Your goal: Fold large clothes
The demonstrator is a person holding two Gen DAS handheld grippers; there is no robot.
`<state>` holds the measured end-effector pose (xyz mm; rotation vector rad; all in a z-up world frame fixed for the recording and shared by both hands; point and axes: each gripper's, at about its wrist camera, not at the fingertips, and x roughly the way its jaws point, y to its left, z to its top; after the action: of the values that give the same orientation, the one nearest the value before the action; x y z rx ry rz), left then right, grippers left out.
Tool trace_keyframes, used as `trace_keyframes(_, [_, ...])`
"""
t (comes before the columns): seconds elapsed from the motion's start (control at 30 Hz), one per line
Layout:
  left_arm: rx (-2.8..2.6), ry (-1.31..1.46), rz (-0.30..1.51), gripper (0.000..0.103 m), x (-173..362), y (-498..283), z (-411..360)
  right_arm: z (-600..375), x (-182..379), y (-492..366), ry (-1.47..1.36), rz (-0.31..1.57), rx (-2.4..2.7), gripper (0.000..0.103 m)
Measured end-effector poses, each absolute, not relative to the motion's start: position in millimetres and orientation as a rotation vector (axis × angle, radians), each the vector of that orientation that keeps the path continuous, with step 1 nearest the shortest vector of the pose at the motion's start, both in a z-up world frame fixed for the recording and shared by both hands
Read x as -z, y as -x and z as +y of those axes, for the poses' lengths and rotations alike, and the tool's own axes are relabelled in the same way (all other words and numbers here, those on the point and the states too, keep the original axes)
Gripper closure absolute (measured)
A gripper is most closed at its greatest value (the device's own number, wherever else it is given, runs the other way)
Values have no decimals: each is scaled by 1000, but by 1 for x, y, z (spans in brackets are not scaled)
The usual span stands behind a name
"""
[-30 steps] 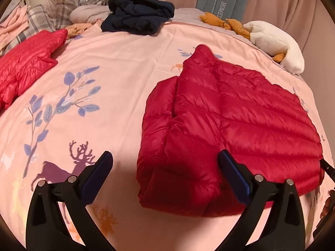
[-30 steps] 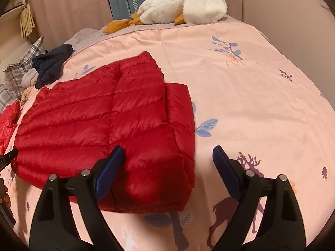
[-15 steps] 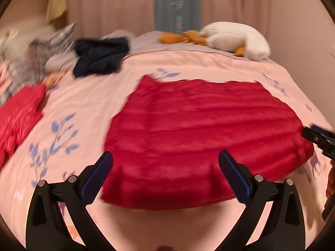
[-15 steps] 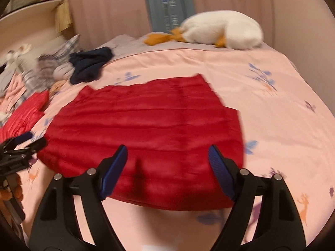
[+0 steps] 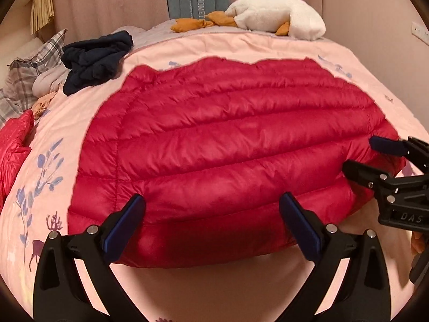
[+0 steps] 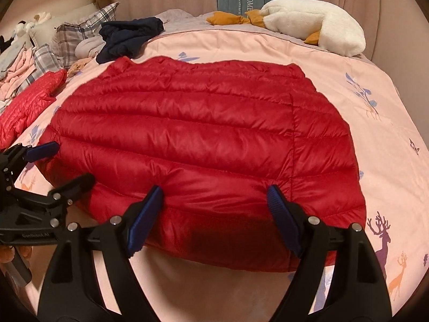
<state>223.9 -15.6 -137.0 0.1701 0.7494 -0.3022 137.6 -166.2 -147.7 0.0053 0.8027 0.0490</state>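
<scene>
A red quilted down jacket [image 5: 228, 145] lies flat and folded on the pink bedspread; it also shows in the right wrist view [image 6: 193, 134]. My left gripper [image 5: 211, 221] is open, its fingers straddling the jacket's near edge. My right gripper [image 6: 214, 212] is open over the near edge further right. In the left wrist view the right gripper [image 5: 359, 155] shows at the jacket's right edge. In the right wrist view the left gripper [image 6: 56, 161] shows at the jacket's left edge. Neither holds anything.
A navy garment heap [image 5: 96, 56] lies at the far left of the bed [image 5: 241, 289]. A white plush goose [image 5: 278, 17] lies at the far edge. A second red jacket [image 6: 29, 99] and plaid pillows [image 6: 80, 30] lie on the left.
Both grippers swung round from the jacket's side ends to face its long near edge and moved in close. The jacket lies as it did. Both stay open.
</scene>
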Motion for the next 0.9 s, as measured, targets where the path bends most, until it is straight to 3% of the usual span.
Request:
trace_keyframes(0.37, [267,-137,661,1,86,-271,-9,-179,102,-183,-72,739,-80,21])
trace_keyframes(0.57, [239,-117,838,1,115,-333,-11,-170,121,-261,-13,897,-80,16])
trace_keyframes(0.9, [223,-148,951,1,125,-403,-23,-164,137,-346,33,1003,-5,16])
